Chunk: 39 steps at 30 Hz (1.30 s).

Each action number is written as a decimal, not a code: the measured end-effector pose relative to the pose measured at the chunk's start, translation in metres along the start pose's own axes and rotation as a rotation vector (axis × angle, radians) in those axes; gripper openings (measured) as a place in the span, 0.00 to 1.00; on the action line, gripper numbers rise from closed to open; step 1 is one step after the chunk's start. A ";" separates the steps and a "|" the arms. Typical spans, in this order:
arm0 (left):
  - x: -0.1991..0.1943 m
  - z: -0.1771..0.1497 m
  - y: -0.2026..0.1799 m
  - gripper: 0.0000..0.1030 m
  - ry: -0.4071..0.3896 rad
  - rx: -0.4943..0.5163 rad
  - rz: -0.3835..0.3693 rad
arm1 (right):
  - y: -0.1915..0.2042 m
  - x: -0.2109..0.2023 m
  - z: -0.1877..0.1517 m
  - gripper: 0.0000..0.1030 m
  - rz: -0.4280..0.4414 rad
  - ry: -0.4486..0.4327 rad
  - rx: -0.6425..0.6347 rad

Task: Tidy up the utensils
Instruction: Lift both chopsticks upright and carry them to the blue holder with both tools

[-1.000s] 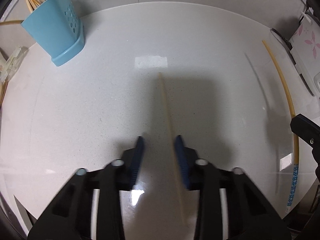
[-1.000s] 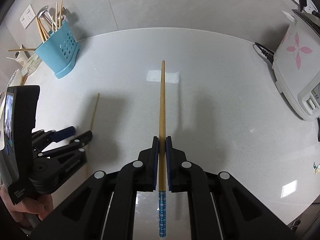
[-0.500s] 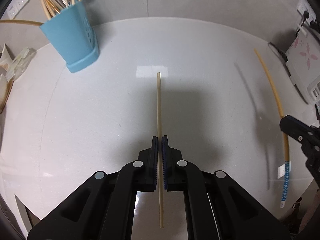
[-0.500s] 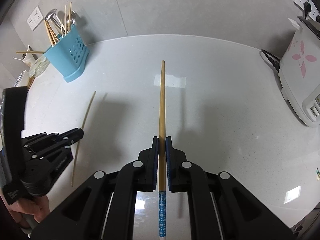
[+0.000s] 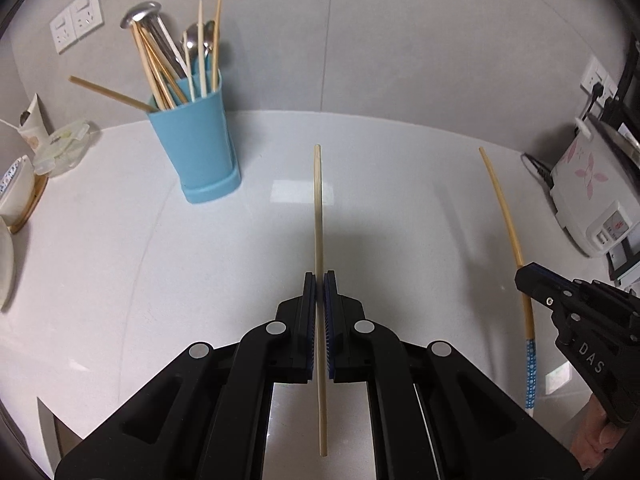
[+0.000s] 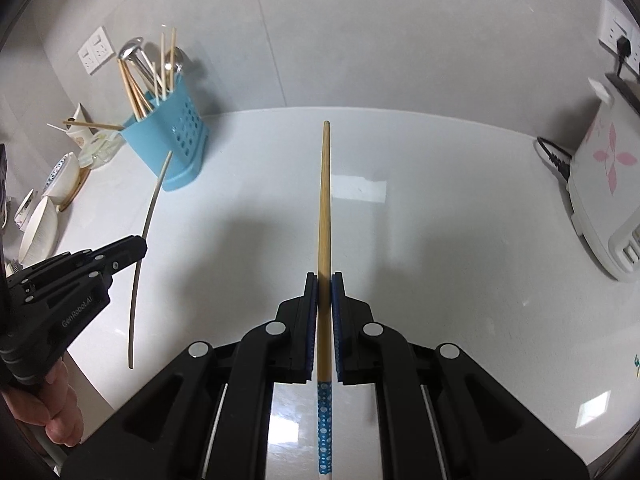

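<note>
My left gripper (image 5: 319, 280) is shut on a pale plain chopstick (image 5: 318, 208), held above the white counter and pointing forward. My right gripper (image 6: 325, 280) is shut on a darker chopstick with a blue dotted end (image 6: 324, 200), also held in the air. A blue utensil holder (image 5: 198, 148) stands at the back left, holding several chopsticks and metal spoons; it also shows in the right wrist view (image 6: 168, 140). The right gripper with its chopstick (image 5: 508, 220) shows at the right of the left wrist view. The left gripper with its chopstick (image 6: 148, 220) shows at the left of the right wrist view.
A white rice cooker with pink flowers (image 6: 604, 184) sits at the right edge of the counter (image 6: 440, 220), with a black cord beside it. Bowls (image 6: 40, 228), a cup and a small plastic box (image 5: 60, 152) stand left of the holder. Wall sockets (image 5: 76, 20) are behind.
My left gripper closed on the pale chopstick and lifted it off the counter. Both grippers have risen and tilted up, so the holder and the wall now show more fully.
</note>
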<state>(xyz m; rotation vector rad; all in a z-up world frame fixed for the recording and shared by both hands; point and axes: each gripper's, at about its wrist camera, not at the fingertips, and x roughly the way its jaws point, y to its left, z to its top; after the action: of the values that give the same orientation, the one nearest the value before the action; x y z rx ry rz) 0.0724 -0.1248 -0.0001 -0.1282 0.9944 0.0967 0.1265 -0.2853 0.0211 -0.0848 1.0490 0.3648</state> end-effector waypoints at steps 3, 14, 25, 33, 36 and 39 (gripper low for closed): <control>-0.009 0.008 0.006 0.03 -0.030 -0.012 0.003 | 0.008 -0.003 0.007 0.06 0.009 -0.016 -0.014; -0.040 0.040 0.036 0.03 -0.124 -0.042 -0.002 | 0.037 -0.016 0.035 0.06 0.031 -0.079 -0.050; -0.071 0.079 0.072 0.03 -0.210 -0.074 -0.012 | 0.070 -0.035 0.077 0.06 0.051 -0.178 -0.072; -0.097 0.113 0.098 0.03 -0.286 -0.078 -0.010 | 0.096 -0.046 0.107 0.06 0.065 -0.240 -0.093; -0.103 0.125 0.108 0.03 -0.308 -0.080 -0.014 | 0.105 -0.050 0.119 0.06 0.068 -0.267 -0.103; -0.108 0.138 0.119 0.03 -0.334 -0.082 -0.017 | 0.113 -0.053 0.130 0.06 0.071 -0.287 -0.113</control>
<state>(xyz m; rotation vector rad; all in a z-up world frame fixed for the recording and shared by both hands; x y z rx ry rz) 0.1116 0.0111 0.1577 -0.1890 0.6563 0.1388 0.1735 -0.1620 0.1434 -0.0931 0.7491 0.4851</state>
